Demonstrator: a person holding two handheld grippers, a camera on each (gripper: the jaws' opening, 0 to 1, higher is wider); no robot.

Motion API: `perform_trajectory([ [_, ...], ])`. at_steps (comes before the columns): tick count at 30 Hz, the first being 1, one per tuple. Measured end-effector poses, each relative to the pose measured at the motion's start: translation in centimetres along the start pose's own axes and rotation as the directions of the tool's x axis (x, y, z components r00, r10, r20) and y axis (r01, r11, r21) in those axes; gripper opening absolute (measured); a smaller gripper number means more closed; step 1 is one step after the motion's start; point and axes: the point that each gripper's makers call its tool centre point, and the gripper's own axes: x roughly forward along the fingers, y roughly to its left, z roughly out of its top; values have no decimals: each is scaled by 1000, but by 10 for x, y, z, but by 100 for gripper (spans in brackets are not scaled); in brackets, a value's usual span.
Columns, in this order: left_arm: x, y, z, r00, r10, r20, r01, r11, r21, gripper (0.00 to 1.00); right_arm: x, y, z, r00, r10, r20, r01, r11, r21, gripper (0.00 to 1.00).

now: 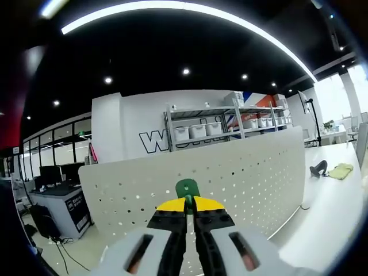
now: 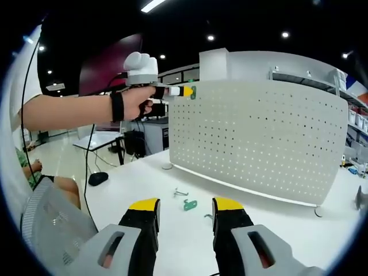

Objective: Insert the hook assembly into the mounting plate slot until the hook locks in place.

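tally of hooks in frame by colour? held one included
Green hooks: 2, one shut in the left gripper at the pegboard as green hook, one loose green hook on the table
Metal wire hooks: 2, metal hook and small metal hook, both on the table
Total: 4

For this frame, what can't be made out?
- Left gripper view: the green hook's lower part is hidden by the left gripper.
- Right gripper view: whether the hook touches the pegboard is too small to tell.
- Right gripper view: small parts on the table, type unclear.
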Motion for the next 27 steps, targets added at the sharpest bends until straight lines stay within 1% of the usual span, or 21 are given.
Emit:
perform_trajectory([
  [3, 5, 1, -1, 1000, 12, -5, -11, 1000, 26, 3, -2, -2, -1, 1000, -8, 0, 8, 1000, 4, 36],
  [12, 18, 4, -2, 1000, 21, 0, -21, 999, 37, 3, -5, -4, -8, 1000, -20, -20, 21, 1000, 18, 36],
  [17, 26, 4, -3, 1000, 25, -1, -25, 998, 55, 3, -5, -7, -8, 999, -27, -21, 27, 999, 16, 36],
  [21, 31, 6, -3, 1000, 29, 0, -28, 998, 60, 3, -5, -10, -8, 999, -33, -21, 33, 999, 20, 36],
  [24, 33, 6, -3, 999, 36, 1, -36, 997, 63, 3, -7, -11, -11, 999, -33, -27, 34, 999, 34, 36],
  [27, 38, 6, -2, 999, 39, 2, -39, 998, 54, 3, -9, -12, -15, 998, -36, -45, 37, 999, 22, 36],
])
